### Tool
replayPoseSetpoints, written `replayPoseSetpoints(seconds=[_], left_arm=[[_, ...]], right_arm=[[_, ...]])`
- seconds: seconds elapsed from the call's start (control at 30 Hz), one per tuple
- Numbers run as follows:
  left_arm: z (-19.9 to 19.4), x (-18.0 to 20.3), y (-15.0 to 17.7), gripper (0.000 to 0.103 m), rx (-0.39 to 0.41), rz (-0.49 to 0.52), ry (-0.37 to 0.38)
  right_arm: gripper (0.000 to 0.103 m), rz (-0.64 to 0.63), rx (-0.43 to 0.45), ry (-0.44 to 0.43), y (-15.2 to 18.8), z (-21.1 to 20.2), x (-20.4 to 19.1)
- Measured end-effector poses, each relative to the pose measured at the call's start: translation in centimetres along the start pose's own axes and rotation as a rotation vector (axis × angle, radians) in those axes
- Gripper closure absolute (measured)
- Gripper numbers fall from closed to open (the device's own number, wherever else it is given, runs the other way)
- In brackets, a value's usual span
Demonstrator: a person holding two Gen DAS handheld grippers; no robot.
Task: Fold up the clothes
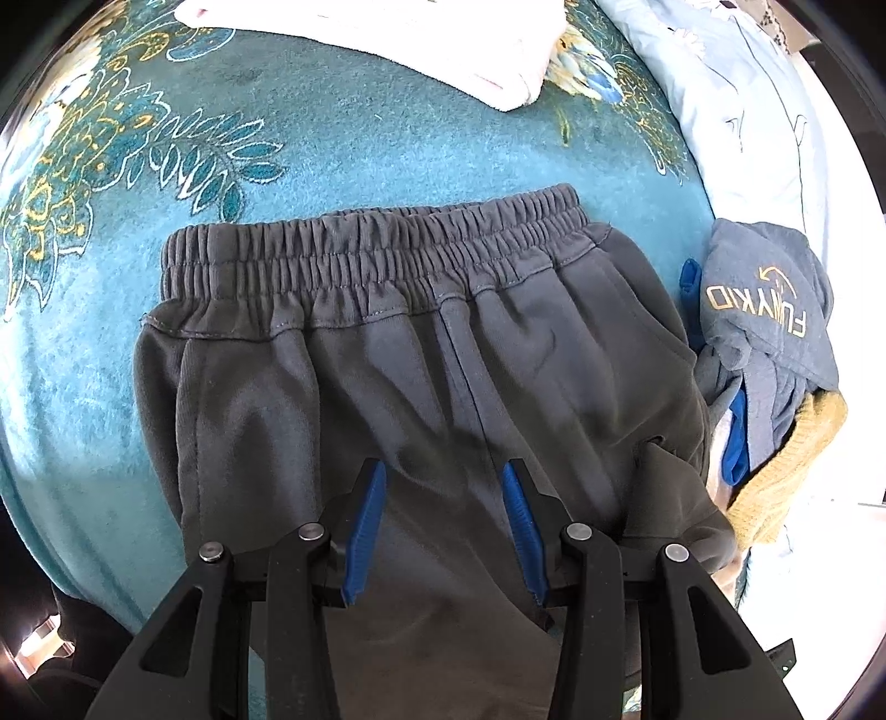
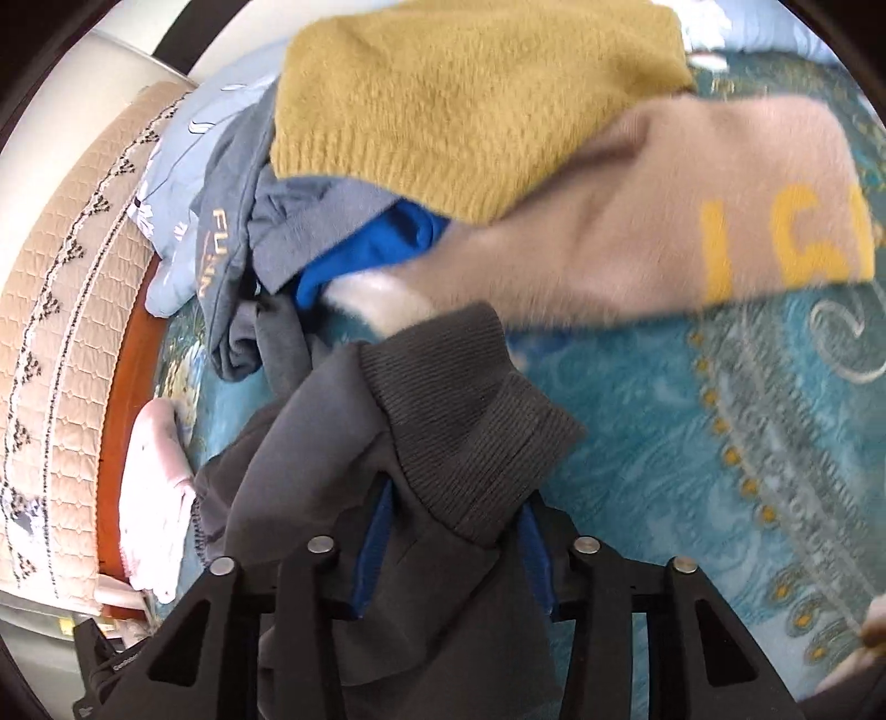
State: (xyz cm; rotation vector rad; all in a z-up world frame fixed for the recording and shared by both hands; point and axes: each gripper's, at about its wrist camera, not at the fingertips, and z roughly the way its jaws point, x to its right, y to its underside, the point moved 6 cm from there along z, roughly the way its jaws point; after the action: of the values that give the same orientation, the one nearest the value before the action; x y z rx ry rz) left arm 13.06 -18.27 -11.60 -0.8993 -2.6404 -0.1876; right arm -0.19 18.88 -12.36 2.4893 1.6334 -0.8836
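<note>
My left claw [image 1: 443,476] is hovering spread wide over the grey sweatpants [image 1: 387,354], nothing between its blue pads [image 1: 365,531]; the elastic waistband [image 1: 365,243] is lying straight ahead of it on the teal blanket [image 1: 343,138]. A heap of clothes [image 1: 775,354] is sitting off to that claw's right, a folded white garment [image 1: 443,50] far ahead. My right claw [image 2: 457,493] is holding a pant leg, the ribbed cuff [image 2: 470,421] bunching just ahead of its tips. Beyond the cuff a mustard sweater [image 2: 470,99] and a beige garment [image 2: 692,210] are lying, blurred.
</note>
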Motion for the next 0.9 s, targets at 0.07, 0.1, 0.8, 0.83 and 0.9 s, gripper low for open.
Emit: replayPoseSetpoints(seconds=[0.07, 0.1, 0.8, 0.83, 0.9], left_arm=[[0.0, -0.1, 0.2, 0.058, -0.001, 0.004, -0.005], [0.1, -0.1, 0.1, 0.058, -0.003, 0.003, -0.008], [1.6, 2.3, -1.2, 0.058, -0.005, 0.053, -0.032], [1.5, 2.3, -1.2, 0.058, -0.002, 0.052, -0.028], [1.4, 2.4, -1.3, 0.058, 0.004, 0.055, -0.023]], right_arm=[[0.074, -0.023, 0.011, -0.002, -0.9, -1.0, -0.4], [0.076, -0.038, 0.02, -0.007, -1.1, -1.7, -0.5], [0.078, 0.044, 0.337, 0.425, -5.6, -20.6, 21.8], [0.078, 0.063, 0.3, 0.446, -5.2, -19.4, 23.0], [0.078, 0.104, 0.244, 0.476, -4.5, -17.5, 24.9]])
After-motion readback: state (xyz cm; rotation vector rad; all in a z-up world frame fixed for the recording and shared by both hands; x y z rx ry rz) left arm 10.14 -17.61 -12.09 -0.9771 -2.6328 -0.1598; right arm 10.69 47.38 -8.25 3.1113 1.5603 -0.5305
